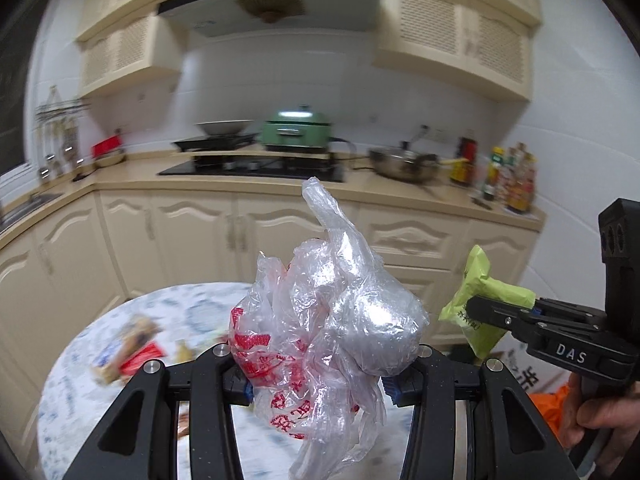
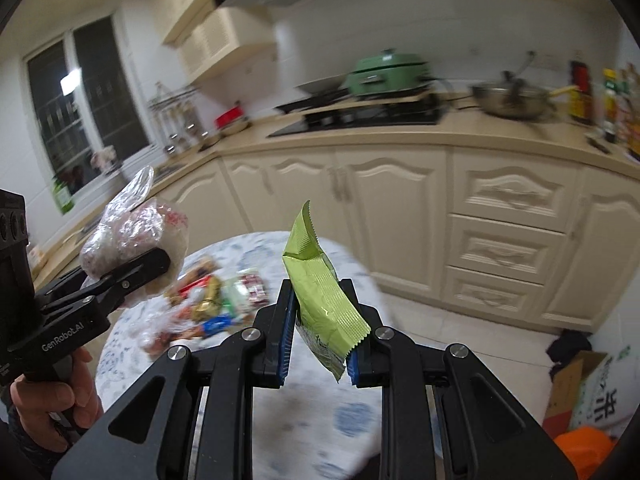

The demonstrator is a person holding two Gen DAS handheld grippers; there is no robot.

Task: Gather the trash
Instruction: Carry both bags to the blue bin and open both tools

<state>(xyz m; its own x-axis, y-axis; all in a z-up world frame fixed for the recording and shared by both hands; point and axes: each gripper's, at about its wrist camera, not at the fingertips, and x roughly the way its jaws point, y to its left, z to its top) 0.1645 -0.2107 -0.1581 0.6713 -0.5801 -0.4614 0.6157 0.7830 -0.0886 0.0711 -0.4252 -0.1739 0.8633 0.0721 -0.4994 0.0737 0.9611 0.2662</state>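
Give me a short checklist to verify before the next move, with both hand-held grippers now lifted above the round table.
1. Left hand-held gripper clamps the crumpled clear plastic bag: ok.
2. Right hand-held gripper pinches the green snack wrapper: ok.
3. Both items hang clear of the round table: ok.
4. Table free of trash: not ok, a pile of wrappers remains.
5. Drop place: cannot tell; a cardboard box and something orange sit on the floor, but no bin is clearly visible.
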